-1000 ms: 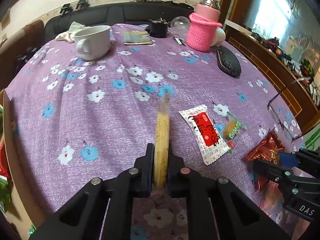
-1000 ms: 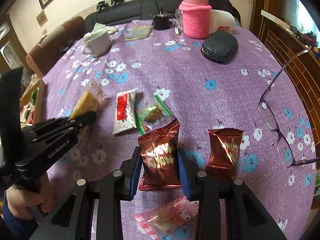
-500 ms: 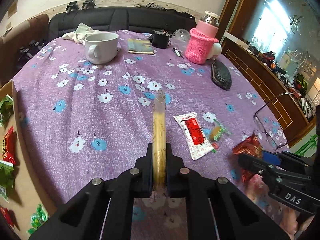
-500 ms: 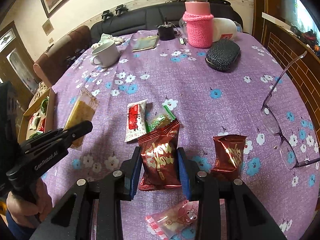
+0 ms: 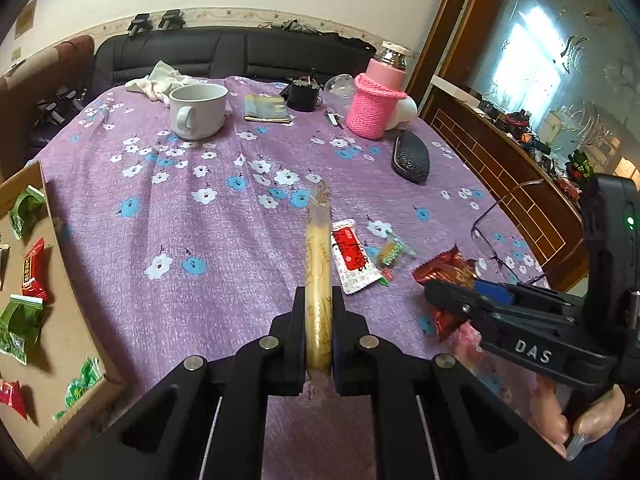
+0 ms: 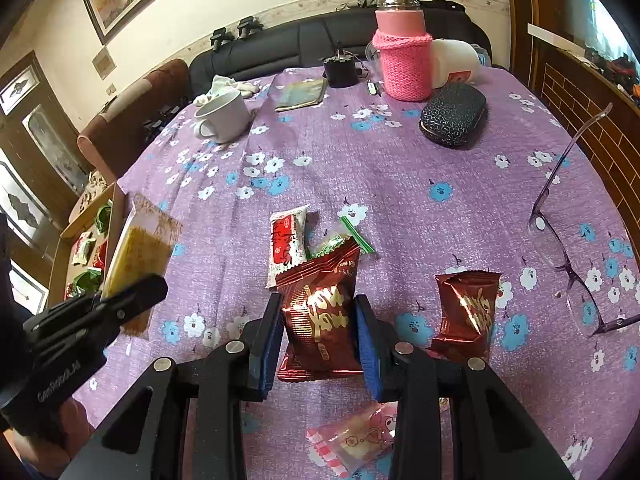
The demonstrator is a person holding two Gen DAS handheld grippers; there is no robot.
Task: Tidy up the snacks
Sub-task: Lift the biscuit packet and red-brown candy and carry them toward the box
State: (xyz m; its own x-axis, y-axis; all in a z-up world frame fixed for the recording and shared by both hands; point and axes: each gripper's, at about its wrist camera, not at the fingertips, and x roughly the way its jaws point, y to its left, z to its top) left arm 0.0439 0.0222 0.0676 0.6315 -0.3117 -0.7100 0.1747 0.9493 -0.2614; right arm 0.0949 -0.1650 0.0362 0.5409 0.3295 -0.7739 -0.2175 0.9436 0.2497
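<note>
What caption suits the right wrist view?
Right gripper clamps a dark red foil snack packet above the purple floral tablecloth.

**Even indoor light, strong fisheye bend**

Both wrist views are moderately bright, with soft, diffuse light and no hard shadows. Ahead and to the right of the left gripper (image 5: 319, 332), a window (image 5: 532, 60) blows out to white and casts haze over the glass around it. Foil on the red pack (image 6: 320, 312) between the right gripper's (image 6: 318, 340) fingers catches small glints. Thin soft shadows lie under the mug (image 5: 198, 110) and the case (image 6: 454, 114) far ahead. Fisheye distortion bows the cloth (image 5: 224, 224) into a dome and darkens every corner to black. The centre is sharp; the near gripper bodies and the edges look slightly soft.
</note>
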